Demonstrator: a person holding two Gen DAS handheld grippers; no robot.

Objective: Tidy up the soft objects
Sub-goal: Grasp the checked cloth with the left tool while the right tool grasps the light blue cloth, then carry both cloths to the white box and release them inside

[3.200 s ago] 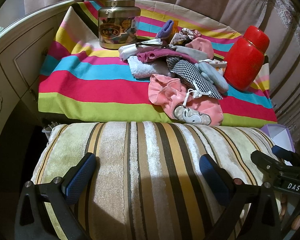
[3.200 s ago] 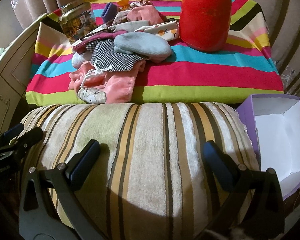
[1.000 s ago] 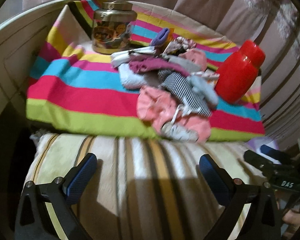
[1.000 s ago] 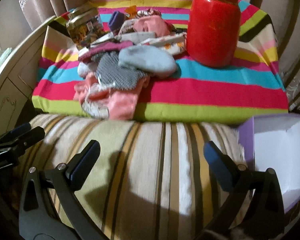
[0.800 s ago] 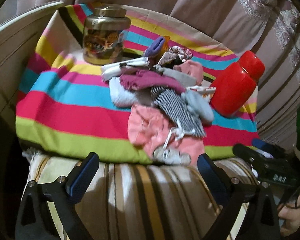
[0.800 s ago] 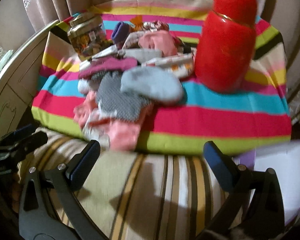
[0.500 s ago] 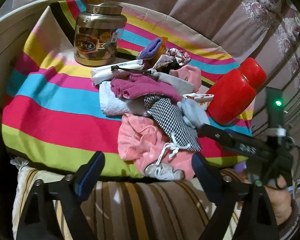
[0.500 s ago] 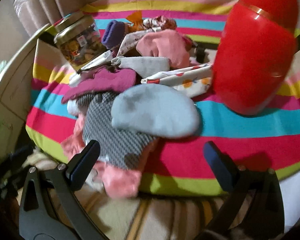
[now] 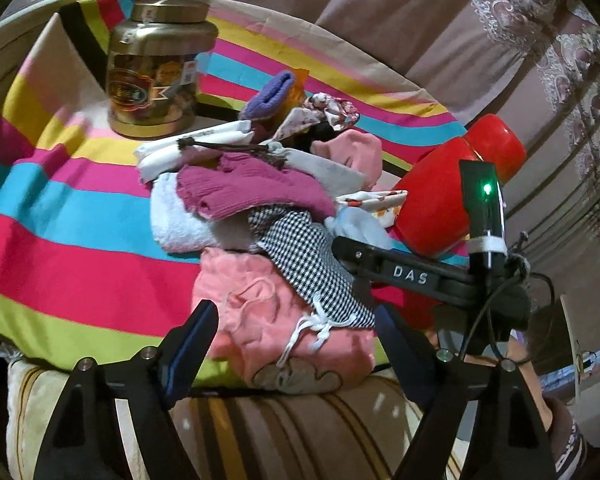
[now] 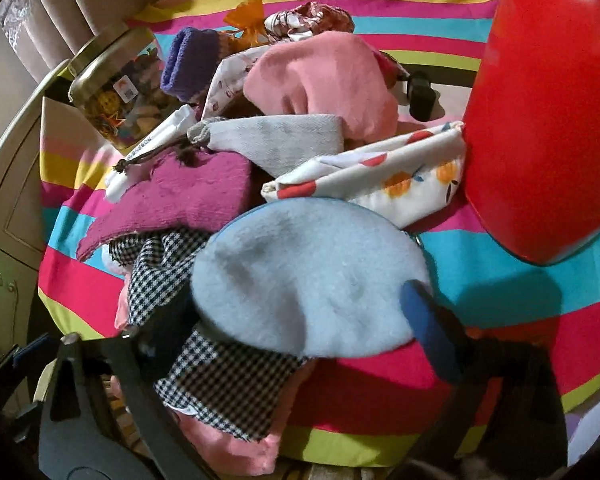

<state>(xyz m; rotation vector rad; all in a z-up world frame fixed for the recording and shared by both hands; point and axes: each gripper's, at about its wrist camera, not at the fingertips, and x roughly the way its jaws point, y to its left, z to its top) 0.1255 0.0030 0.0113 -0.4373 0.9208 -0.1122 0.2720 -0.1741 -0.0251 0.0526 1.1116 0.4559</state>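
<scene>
A pile of soft things lies on the striped cloth (image 9: 72, 208). It holds a pale blue pouch (image 10: 308, 276), a checked pouch (image 10: 236, 384), a pink pouch (image 9: 276, 332), a magenta towel (image 10: 188, 196) and a fruit-print pouch (image 10: 396, 180). My right gripper (image 10: 300, 340) is open, with its jaws either side of the pale blue pouch, right fingertip (image 10: 424, 320) against its edge. It also shows in the left wrist view (image 9: 400, 272). My left gripper (image 9: 292, 340) is open, with its jaws either side of the pink pouch at the table's front edge.
A red jar (image 10: 548, 112) stands right of the pile, close to my right gripper. A gold-lidded jar (image 9: 156, 68) stands at the back left. A striped cushion (image 9: 284, 432) lies below the front edge. Curtains (image 9: 460, 20) hang behind.
Both grippers have moved forward from over the cushion to the pile. The right one now straddles the pale blue pouch, the left one the pink pouch.
</scene>
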